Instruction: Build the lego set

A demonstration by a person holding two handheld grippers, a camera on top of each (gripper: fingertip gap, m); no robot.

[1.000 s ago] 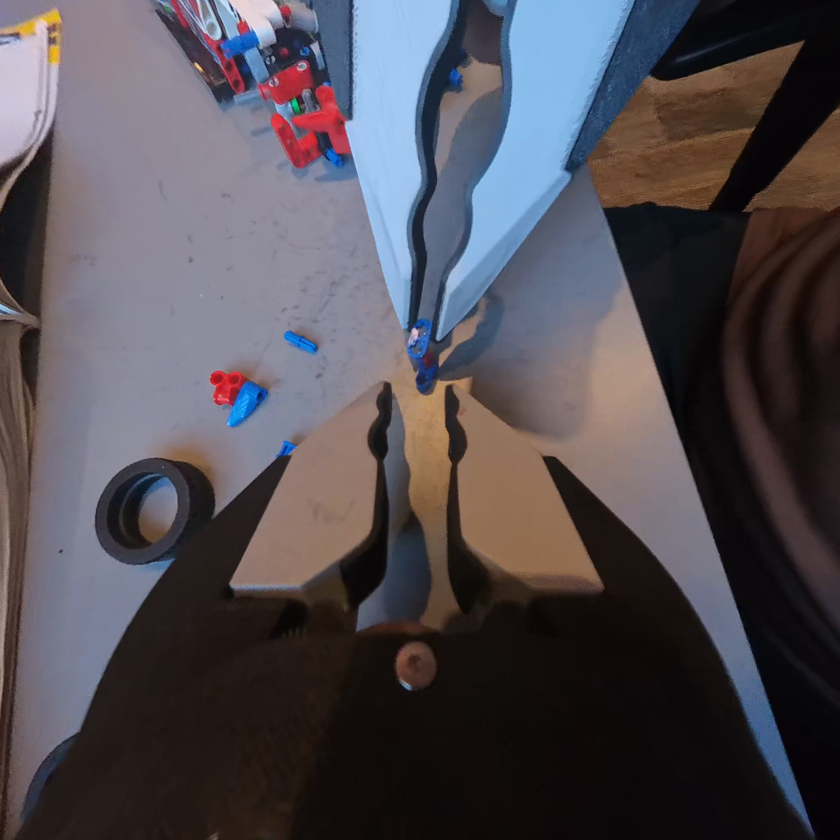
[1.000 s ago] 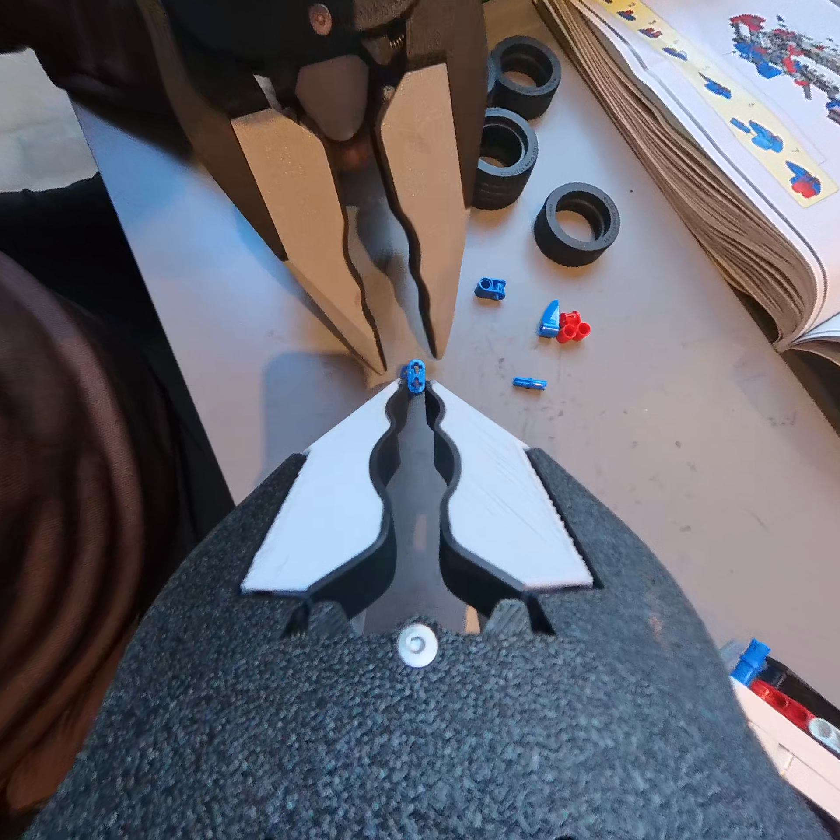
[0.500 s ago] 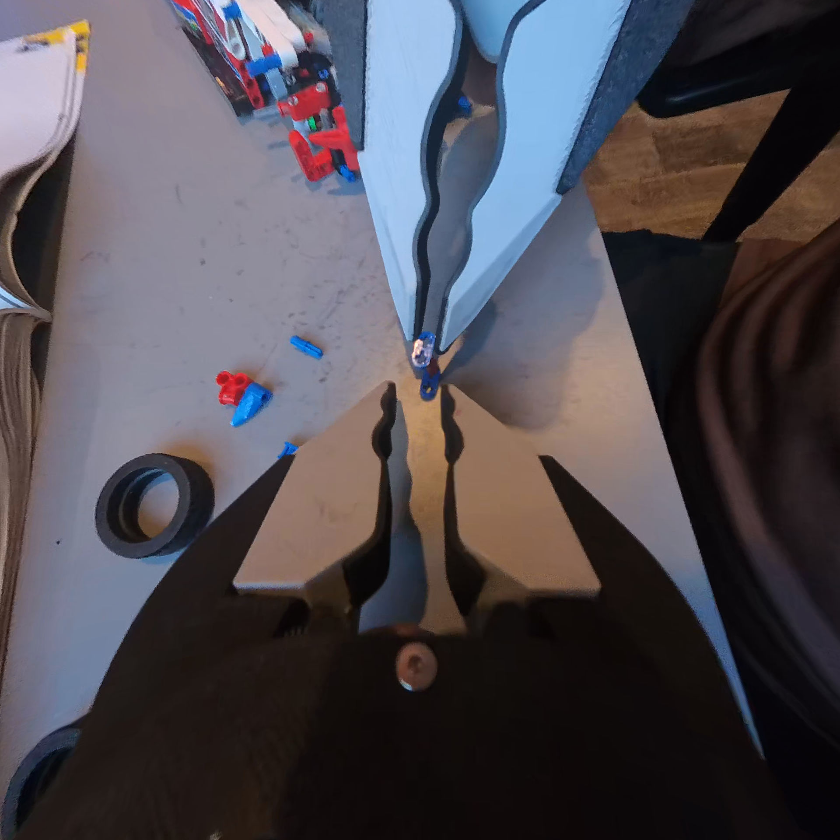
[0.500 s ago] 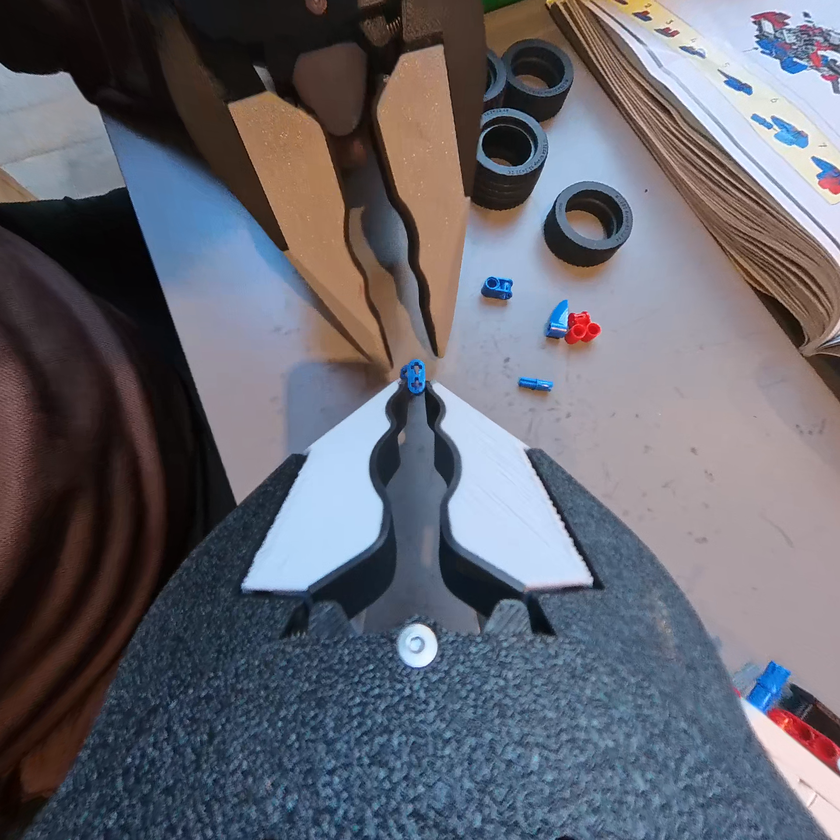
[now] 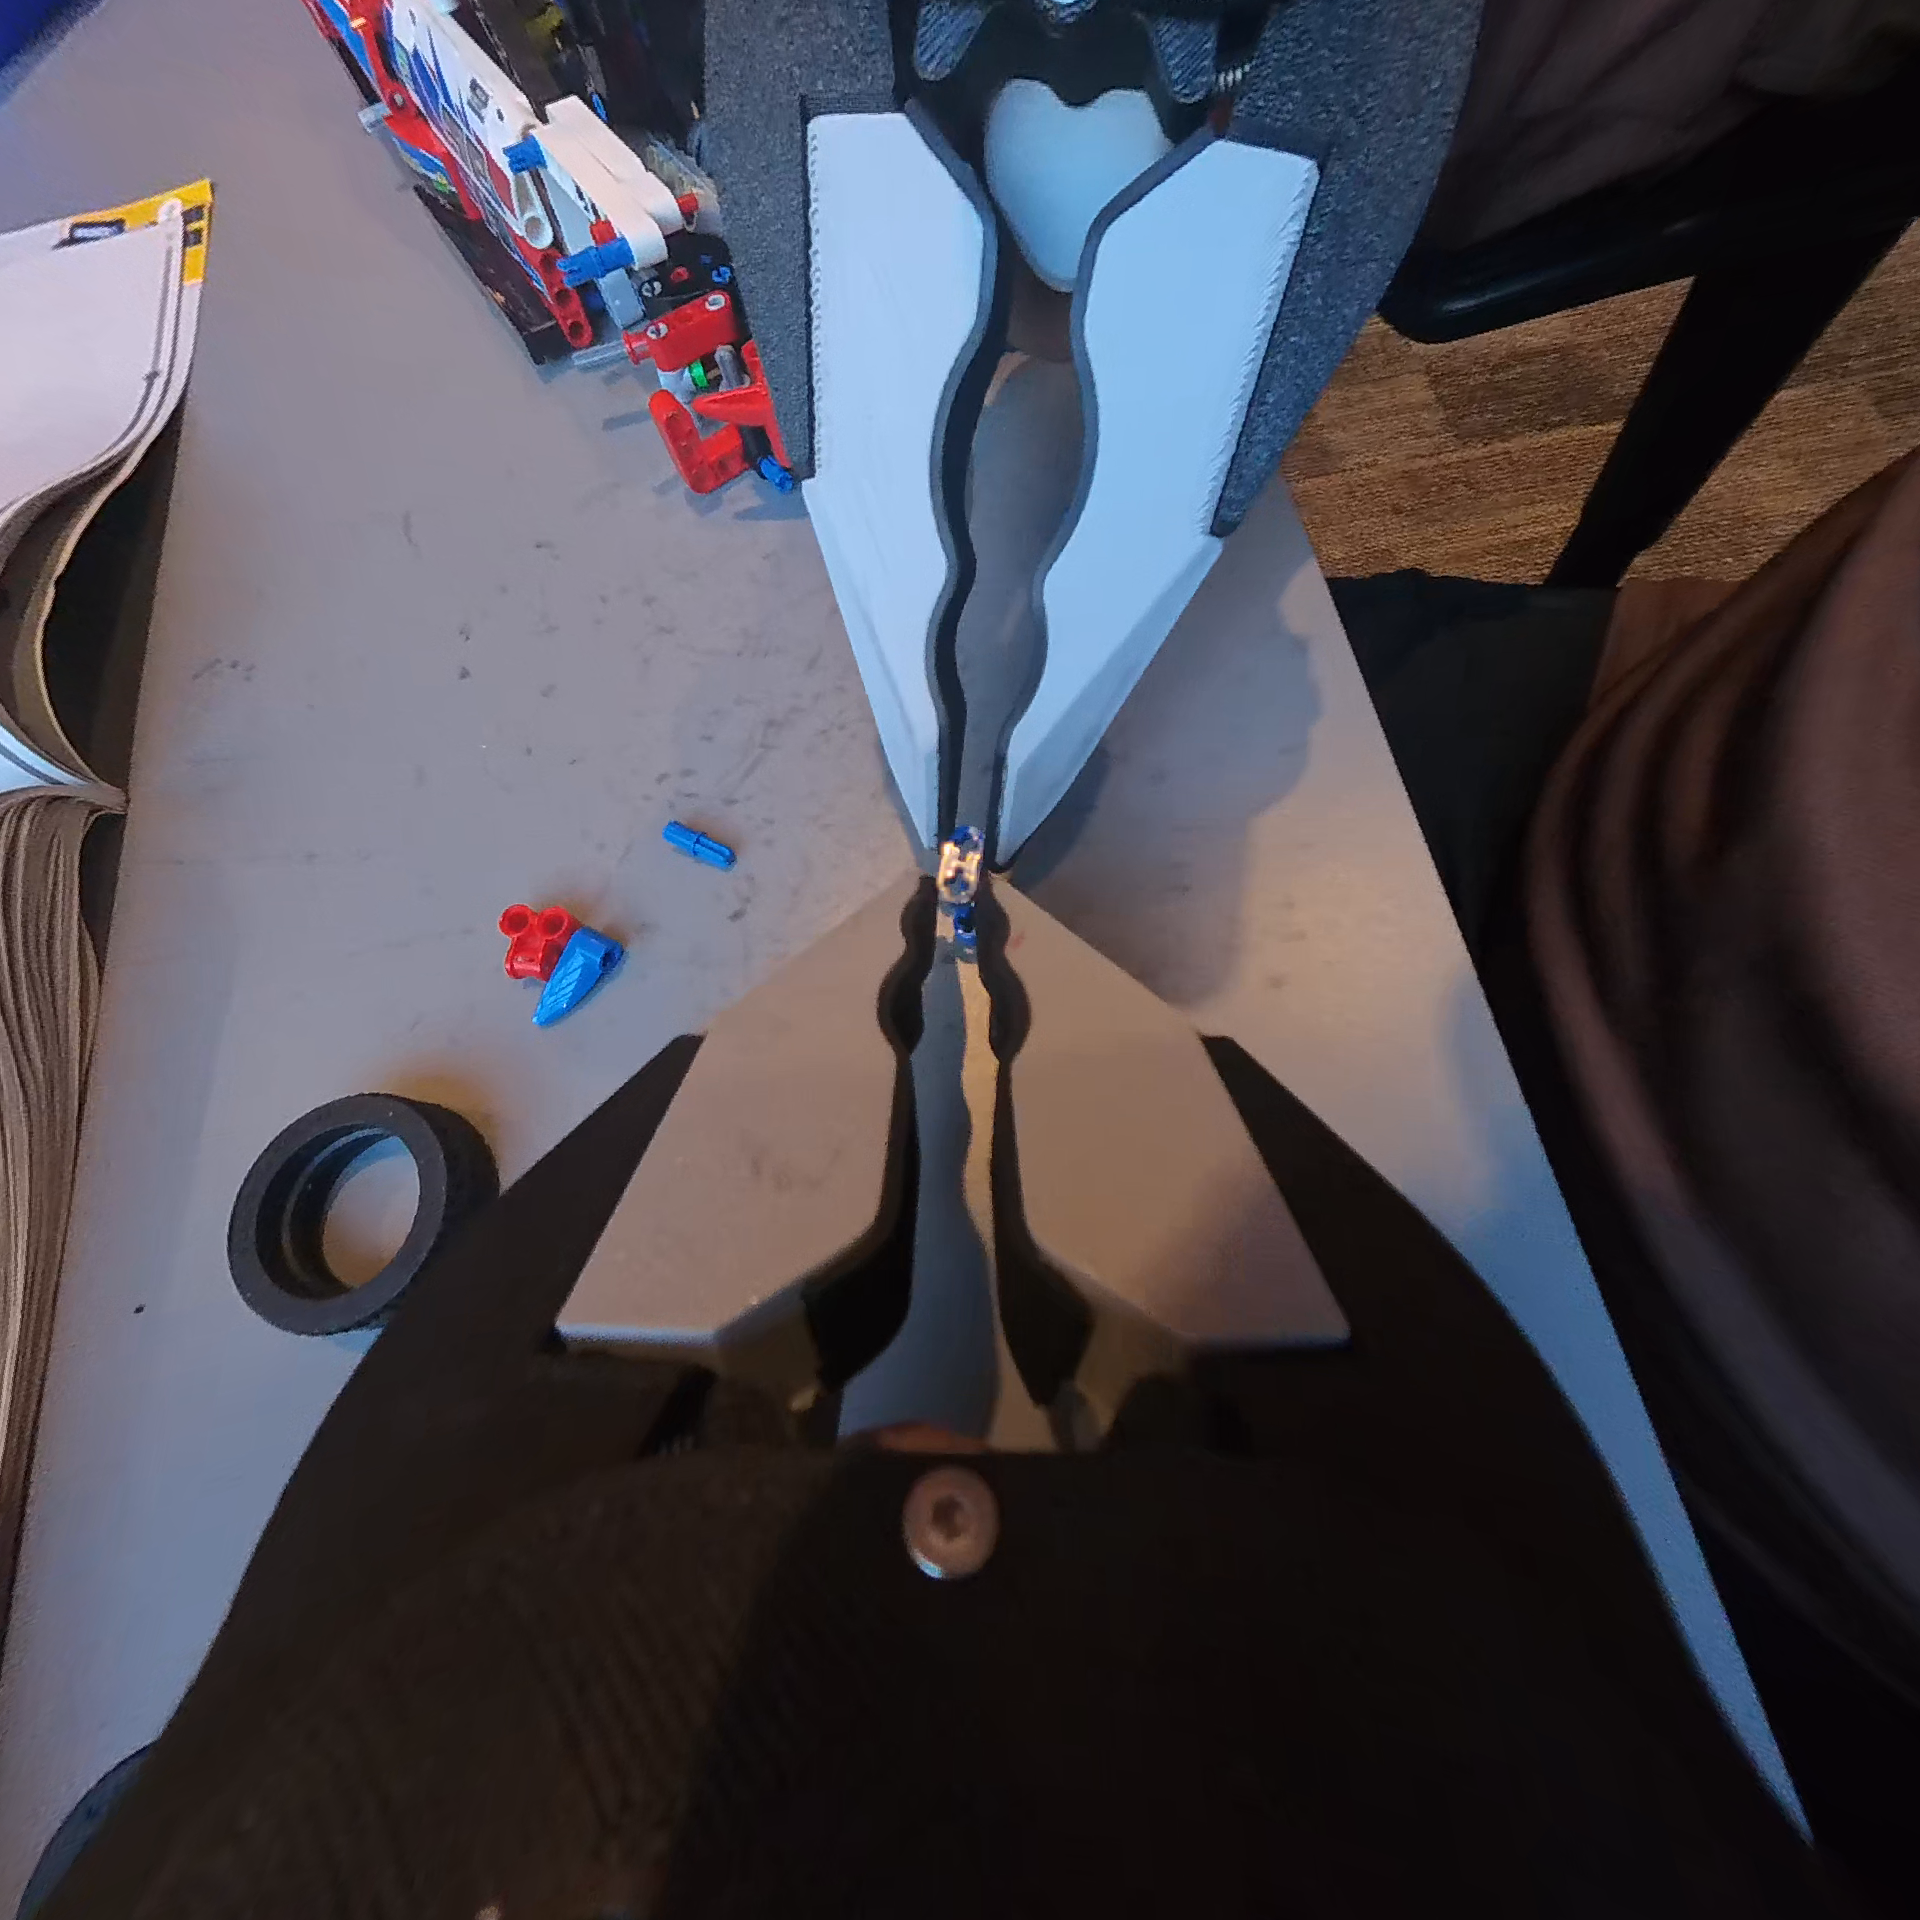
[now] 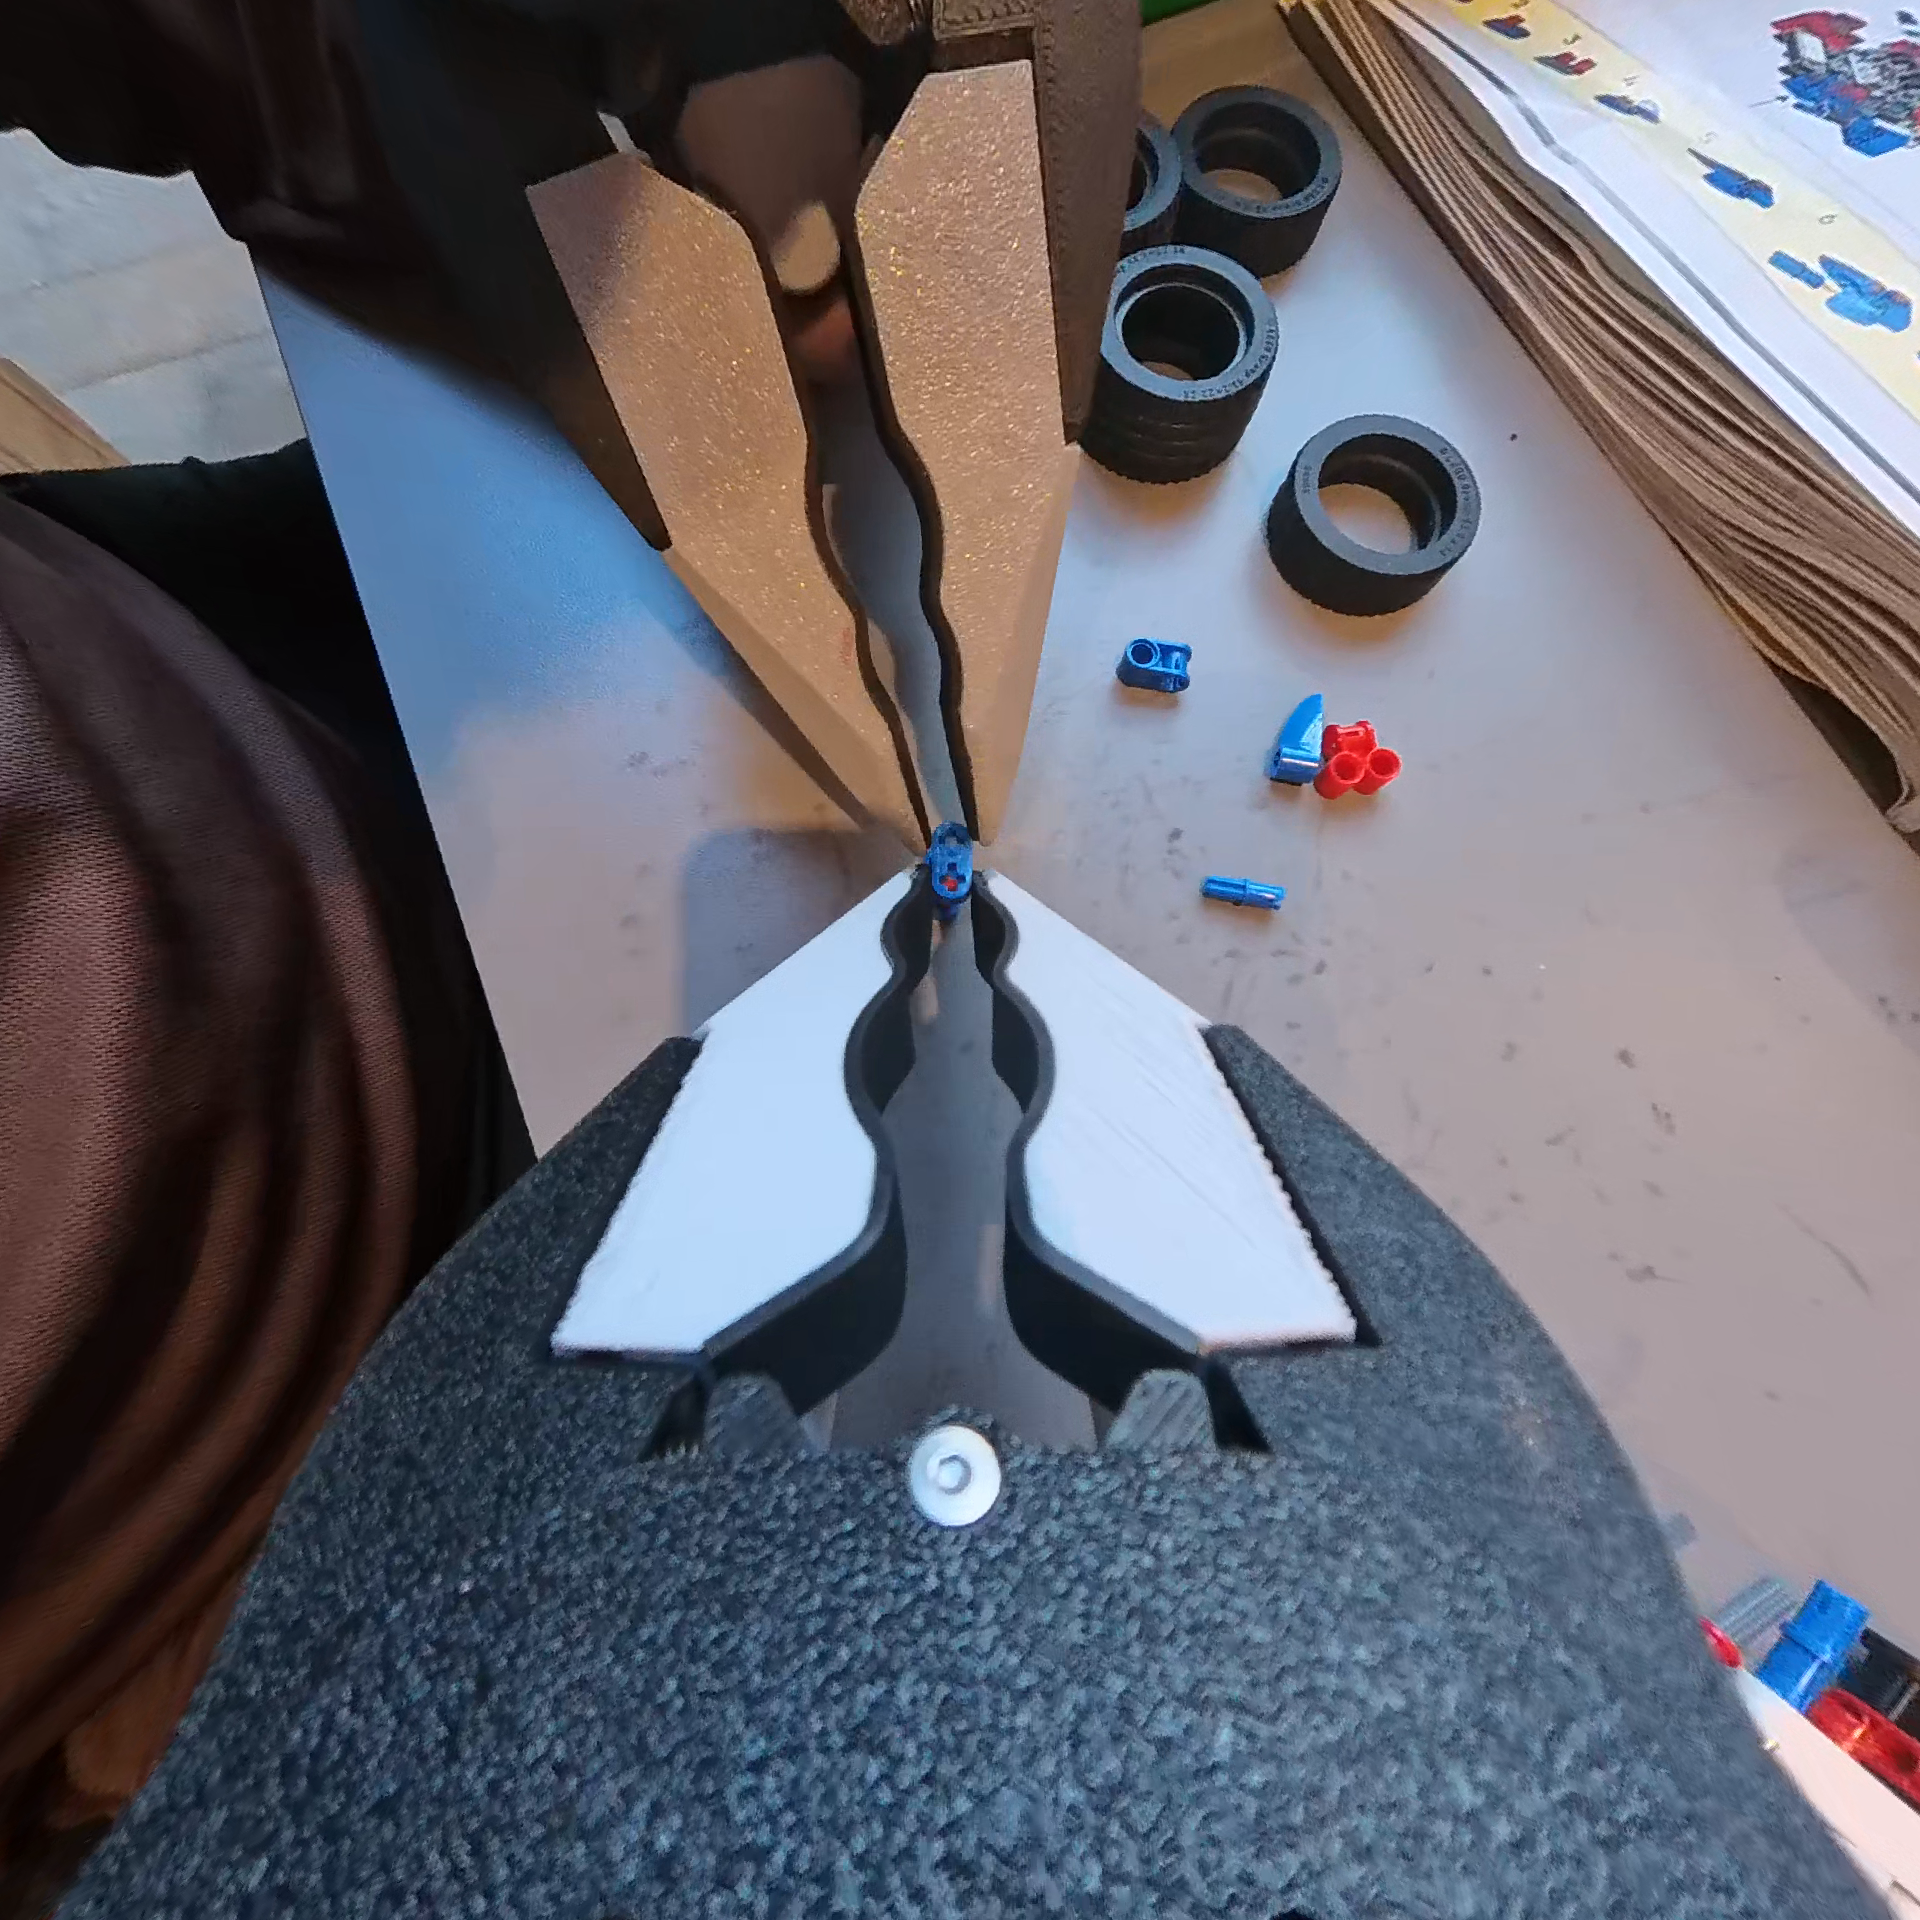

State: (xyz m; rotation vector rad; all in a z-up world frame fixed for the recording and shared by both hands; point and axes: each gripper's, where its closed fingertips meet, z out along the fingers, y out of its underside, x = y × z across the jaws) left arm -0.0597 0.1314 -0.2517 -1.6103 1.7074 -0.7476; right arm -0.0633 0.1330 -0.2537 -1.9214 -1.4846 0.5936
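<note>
A small blue Lego piece [image 5: 957,871] hangs above the grey table [image 5: 416,644], between two grippers that meet tip to tip. My right gripper [image 6: 951,891], with white fingers, is shut on one end of this piece [image 6: 950,864]. My left gripper [image 5: 958,914], with bronze fingers, has its jaws narrowed around the other end. In the right wrist view the left gripper [image 6: 951,831] comes in from the top. In the left wrist view the right gripper [image 5: 966,847] comes in from the top.
A red piece [image 6: 1356,767] touching a blue curved piece [image 6: 1294,743], a blue pin [image 6: 1242,891] and a blue connector [image 6: 1153,665] lie loose. Black tyres [image 6: 1371,514] stand beyond them. There is also an open instruction booklet [image 6: 1662,208] and a part-built model [image 5: 582,239]. The table edge and a person's lap are close by. The tips of both grippers are at nearly the same place.
The left gripper has moved up to the right gripper's tips and its jaws have narrowed around the blue piece. The right gripper keeps its hold.
</note>
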